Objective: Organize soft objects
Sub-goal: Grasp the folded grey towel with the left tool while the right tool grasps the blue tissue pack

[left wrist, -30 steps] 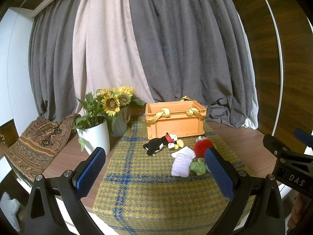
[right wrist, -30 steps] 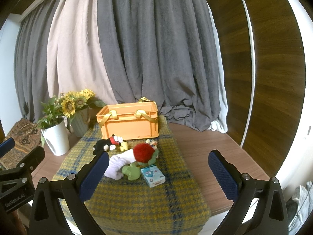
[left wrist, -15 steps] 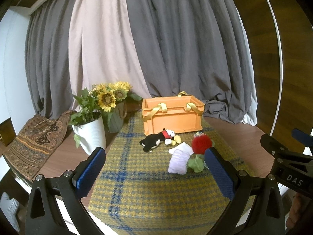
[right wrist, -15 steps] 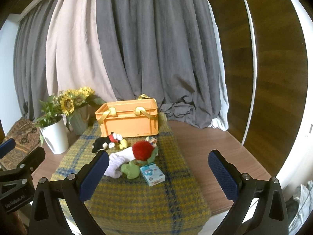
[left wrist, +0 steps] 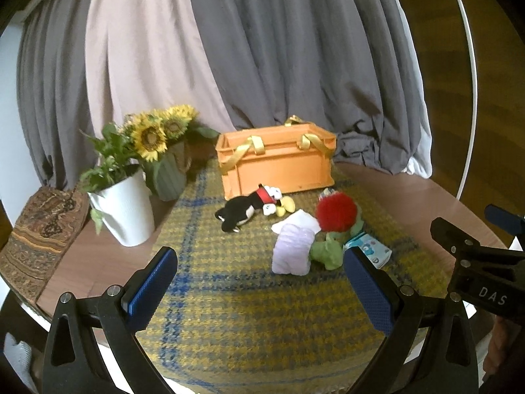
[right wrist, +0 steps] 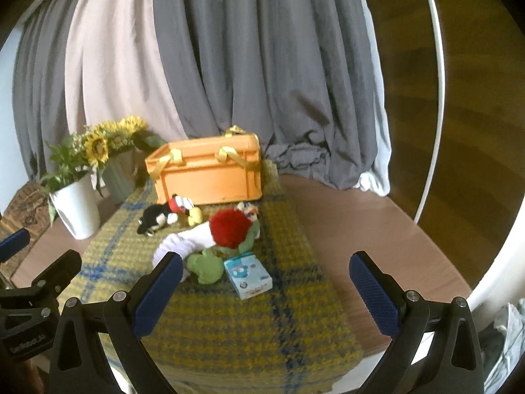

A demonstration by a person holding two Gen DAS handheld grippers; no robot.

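Starting at the far left, a patterned brown cushion (left wrist: 42, 229) lies at the edge of the wooden table (left wrist: 393, 190). Next to it stands a white pot (left wrist: 126, 210) of green leaves, and just behind that a ribbed grey-green vase (left wrist: 170, 174) holds sunflowers (left wrist: 154, 134). Grey and pale pink curtains (left wrist: 262, 49) hang across the back.

A yellow-and-blue checked blanket (left wrist: 249, 308) runs down the middle of the table. At its far end sits an orange crate (left wrist: 279, 164) with yellow strap handles. Just in front of the crate lies a black mouse plush (left wrist: 242, 211) with red shorts and yellow shoes, on its side. To the right, near it but apart, comes a small heap: a folded lavender and white cloth (left wrist: 293, 249), touching a green plush (left wrist: 328, 251) topped by a fluffy red ball (left wrist: 336, 211). A small doll (right wrist: 249, 210) peeks out behind the red ball. A blue tissue pack (right wrist: 249, 274) rests just beside the green plush on its right.

The left gripper (left wrist: 259, 292) hovers over the near part of the blanket, its blue-padded fingers wide apart with nothing between them. The right gripper (right wrist: 265, 295) hangs further right, over the blanket's right edge, jaws likewise spread and empty. Neither touches any soft thing.
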